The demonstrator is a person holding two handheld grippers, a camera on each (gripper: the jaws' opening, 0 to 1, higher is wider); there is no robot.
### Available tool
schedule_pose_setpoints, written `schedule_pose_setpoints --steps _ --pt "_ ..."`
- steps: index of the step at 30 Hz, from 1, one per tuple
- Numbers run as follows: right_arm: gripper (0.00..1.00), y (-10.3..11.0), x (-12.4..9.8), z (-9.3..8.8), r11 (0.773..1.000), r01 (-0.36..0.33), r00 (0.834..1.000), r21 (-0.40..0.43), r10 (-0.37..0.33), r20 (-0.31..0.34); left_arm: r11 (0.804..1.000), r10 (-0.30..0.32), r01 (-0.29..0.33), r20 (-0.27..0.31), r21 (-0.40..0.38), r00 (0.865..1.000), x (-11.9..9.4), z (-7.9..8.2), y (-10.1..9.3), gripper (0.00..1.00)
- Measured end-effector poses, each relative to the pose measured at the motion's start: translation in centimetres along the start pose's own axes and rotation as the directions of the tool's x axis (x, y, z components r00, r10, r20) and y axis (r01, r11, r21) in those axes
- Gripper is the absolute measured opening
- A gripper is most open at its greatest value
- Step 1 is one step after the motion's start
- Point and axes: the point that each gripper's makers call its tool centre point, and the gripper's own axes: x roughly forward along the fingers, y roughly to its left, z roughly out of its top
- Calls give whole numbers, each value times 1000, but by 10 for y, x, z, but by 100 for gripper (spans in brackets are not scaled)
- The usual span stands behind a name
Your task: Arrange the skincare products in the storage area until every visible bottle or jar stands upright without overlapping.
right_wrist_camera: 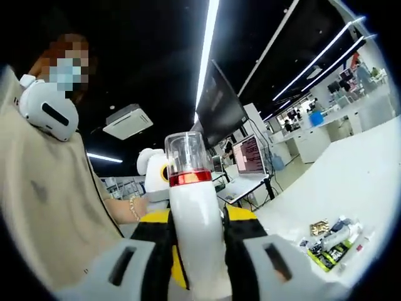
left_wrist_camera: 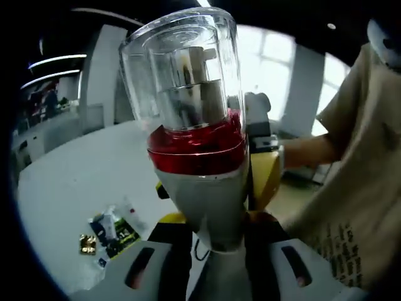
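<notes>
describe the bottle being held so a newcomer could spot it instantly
Start at the white table, then look to the hand-held gripper raised above it. Between its jaws stands a tall white bottle, upright. Unlike the small sachets lying flat on the table, it has a shiny red band under a clear cap.

left hand-held gripper clamped on a bottle, right hand-held gripper clamped on it too, both raised

Ceiling light strips, bright windows
</notes>
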Motion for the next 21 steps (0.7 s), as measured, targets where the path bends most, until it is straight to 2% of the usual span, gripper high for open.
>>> schedule_pose_setpoints --steps 4,14,16,18,19,21 --pt "31 0 0 -1 1000 10 1000 -10 -10 -20 1000 4 -3 -41 21 999 -2 -5 2 27" --pt "31 -6 -5 -3 999 34 998 -6 -34 -44 1000 -10 12 -99 18 995 -2 -19 4 26" --pt "31 -8 -5 4 999 42 999 -2 -42 -20 1000 -13 15 -106 10 994 -1 -21 6 26" --pt "30 -11 -6 22 999 47 997 19 -48 63 1000 -14 15 -126 7 992 0 -26 7 26" --pt "30 -13 -8 22 999 52 997 6 -52 49 1000 -16 16 -139 3 990 2 -28 8 26" --pt "30 -14 -6 22 997 63 998 -35 -63 22 1000 -21 21 -129 0 991 5 -28 10 25"
